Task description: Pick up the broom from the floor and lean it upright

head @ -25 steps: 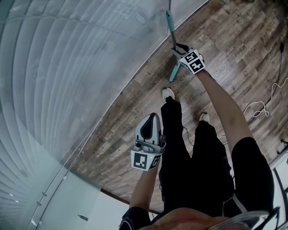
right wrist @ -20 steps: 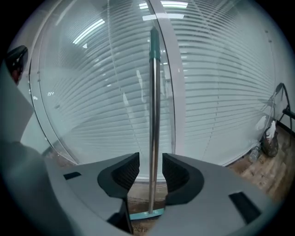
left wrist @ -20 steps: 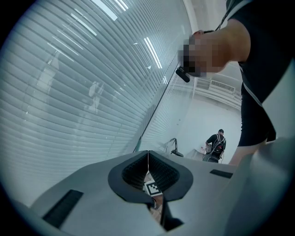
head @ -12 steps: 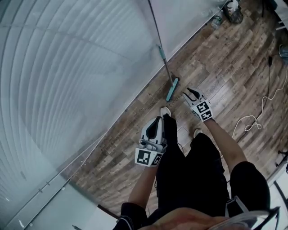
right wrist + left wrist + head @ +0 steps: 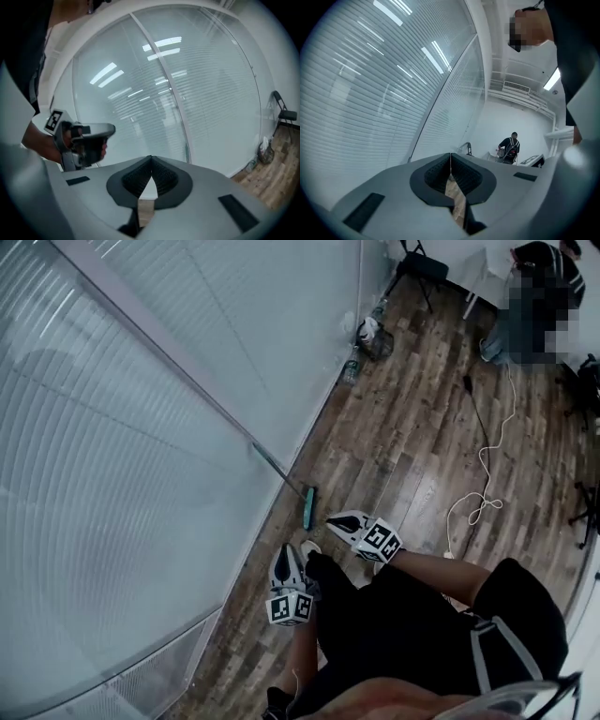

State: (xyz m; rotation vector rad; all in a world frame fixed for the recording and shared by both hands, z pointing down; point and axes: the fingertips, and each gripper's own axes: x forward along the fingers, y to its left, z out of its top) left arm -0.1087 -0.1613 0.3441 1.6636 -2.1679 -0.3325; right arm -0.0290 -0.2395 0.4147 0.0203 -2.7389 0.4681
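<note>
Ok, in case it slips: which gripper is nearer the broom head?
Right. The right gripper is just right of the broom head, not touching; the left gripper is lower in the head view, farther off.

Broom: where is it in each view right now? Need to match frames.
Head view: broom at centre, head on the floor, handle leaning up-left against the glass wall with blinds.
Left gripper view: not in it.
Right gripper view: only its handle, a thin pole just right of centre.
Shared landmark: the glass wall, in all three views.
</note>
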